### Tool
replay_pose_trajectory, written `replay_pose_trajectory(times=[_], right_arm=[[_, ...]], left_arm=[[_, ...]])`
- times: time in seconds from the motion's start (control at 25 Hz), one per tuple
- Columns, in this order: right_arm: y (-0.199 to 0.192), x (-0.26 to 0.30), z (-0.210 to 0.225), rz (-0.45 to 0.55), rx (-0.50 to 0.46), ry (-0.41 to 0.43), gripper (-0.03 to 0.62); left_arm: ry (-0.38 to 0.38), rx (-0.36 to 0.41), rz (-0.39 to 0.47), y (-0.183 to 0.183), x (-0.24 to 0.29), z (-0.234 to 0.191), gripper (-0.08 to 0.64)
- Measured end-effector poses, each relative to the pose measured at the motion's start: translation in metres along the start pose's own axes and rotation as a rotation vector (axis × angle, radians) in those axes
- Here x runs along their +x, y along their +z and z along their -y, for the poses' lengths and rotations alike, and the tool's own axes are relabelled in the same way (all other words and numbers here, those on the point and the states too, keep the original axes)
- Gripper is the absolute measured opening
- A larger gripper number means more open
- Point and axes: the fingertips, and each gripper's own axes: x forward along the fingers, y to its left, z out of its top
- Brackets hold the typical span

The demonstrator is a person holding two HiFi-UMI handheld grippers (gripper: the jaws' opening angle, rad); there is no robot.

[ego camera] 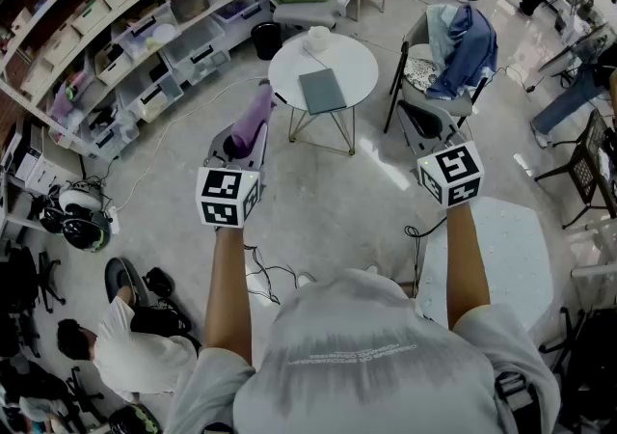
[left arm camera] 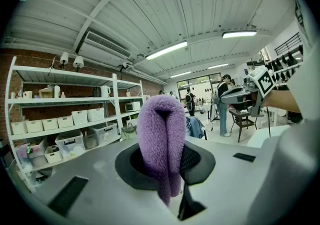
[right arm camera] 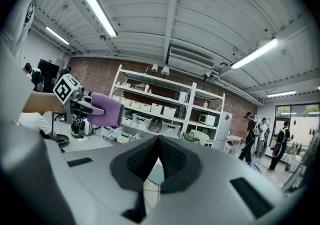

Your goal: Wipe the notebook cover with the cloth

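Starting at the left gripper (left arm camera: 164, 161), a fuzzy purple folded cloth (left arm camera: 161, 134) is clamped in its jaws, likely carried ready for wiping. The right gripper (right arm camera: 156, 161) is closed on nothing. The flat grey notebook (ego camera: 322, 91) is laid on the small round white table (ego camera: 362, 58), well ahead of both grippers and untouched.

We log a round white table (ego camera: 359, 60) on thin metal legs, standing on the grey floor (ego camera: 318, 201). A grey notebook (ego camera: 322, 91) lies flat by the table edge nearest us. A small white item (ego camera: 317, 37) sits at the far edge.
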Motion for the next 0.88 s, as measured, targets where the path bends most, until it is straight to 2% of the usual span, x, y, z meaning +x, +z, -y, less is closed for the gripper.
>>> replay_pose_trajectory(times=[0.16, 0.36, 0.56, 0.72, 0.88], right_arm=[[0.008, 0.003, -0.008, 0.030, 0.032, -0.012, 0.002], [0.024, 0.007, -0.020, 0.056, 0.064, -0.027, 0.002], [0.024, 0.018, -0.051, 0.009, 0.051, -0.015, 0.002], [0.019, 0.026, -0.074, -0.038, 0.025, -0.039, 0.002], [0.018, 0.029, -0.087, -0.051, 0.041, -0.061, 0.002]], left_arm=[[0.005, -0.019, 0.023, -0.003, -0.009, -0.010, 0.063], [-0.016, 0.006, 0.008, -0.009, -0.015, -0.022, 0.064], [-0.043, 0.022, -0.001, -0.019, -0.030, -0.041, 0.066], [-0.069, 0.033, -0.011, -0.031, -0.045, -0.059, 0.066], [-0.081, 0.028, -0.025, -0.040, -0.052, -0.075, 0.066]])
